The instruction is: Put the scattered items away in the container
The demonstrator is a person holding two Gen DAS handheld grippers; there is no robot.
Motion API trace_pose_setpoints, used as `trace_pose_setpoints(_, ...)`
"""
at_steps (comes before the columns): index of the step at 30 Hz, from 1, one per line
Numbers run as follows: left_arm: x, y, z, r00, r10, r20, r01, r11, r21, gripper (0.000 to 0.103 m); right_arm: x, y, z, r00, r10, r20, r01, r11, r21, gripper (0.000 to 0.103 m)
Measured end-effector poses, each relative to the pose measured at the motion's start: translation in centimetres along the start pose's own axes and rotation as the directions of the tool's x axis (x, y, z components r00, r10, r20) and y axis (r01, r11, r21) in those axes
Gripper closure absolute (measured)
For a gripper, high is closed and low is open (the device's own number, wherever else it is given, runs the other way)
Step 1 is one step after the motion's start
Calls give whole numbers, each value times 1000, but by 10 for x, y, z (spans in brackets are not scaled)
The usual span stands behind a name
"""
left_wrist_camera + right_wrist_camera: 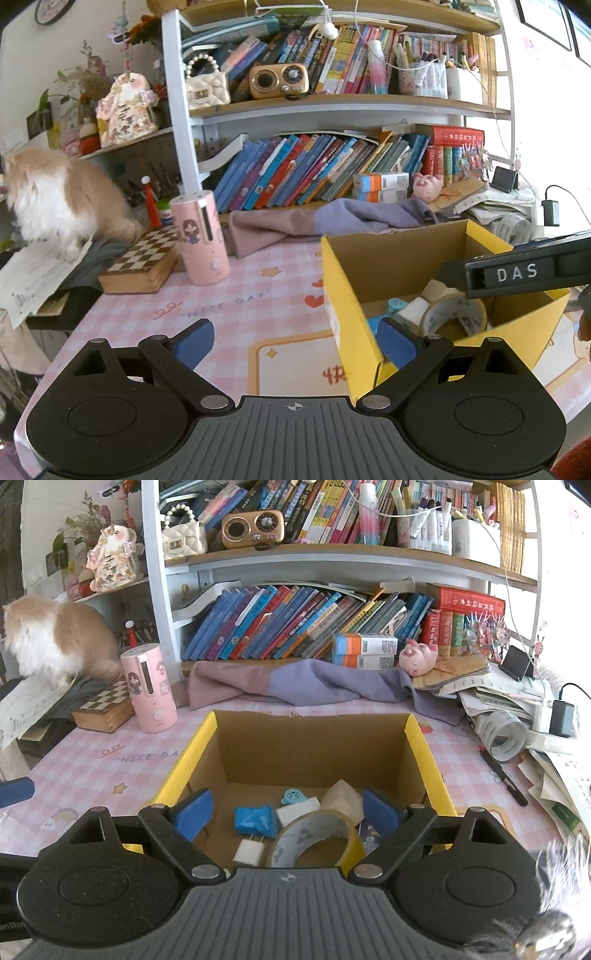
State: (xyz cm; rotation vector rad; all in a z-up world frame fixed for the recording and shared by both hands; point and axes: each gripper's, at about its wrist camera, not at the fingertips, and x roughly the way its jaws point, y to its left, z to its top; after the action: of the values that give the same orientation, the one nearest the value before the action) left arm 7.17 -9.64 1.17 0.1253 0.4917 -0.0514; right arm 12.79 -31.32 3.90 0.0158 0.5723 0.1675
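Right wrist view: the right claw (286,814) hangs spread over the near edge of the box (314,738), nothing between its blue pads. Inside the box, just past the pads, lie a tape roll (314,840), a white plug (248,851) at its 9 o'clock, a blue wad (256,820), a white block (297,809), a small blue round piece (293,796) and a beige wedge (343,799). At 2 o'clock from the box a second tape roll (506,734) and a black pen (504,777) lie on the table (92,764). At 10 o'clock stands a pink cylinder (149,688), with a chessboard (105,705) and a cat (55,638) beyond. A purple cloth (295,683) lies behind the box, below the bookshelf (332,561).

Left wrist view: the left claw (295,345) is spread and empty, astride the box's near left corner, one pad over the table and the other inside the box.
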Motion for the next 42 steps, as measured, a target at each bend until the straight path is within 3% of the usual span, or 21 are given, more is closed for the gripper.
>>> trace_pose_setpoints(20,-65,55,-58,995,37,-93,-43,997,-65,6,-57,67,-61,997,-26,-73,26,1000,-6,9)
trace_pose_setpoints(42,-106,71,-86,992,37,-124,-39,999,-13,0,-88,102,-97,994,-7,-106,10,1000,23,4)
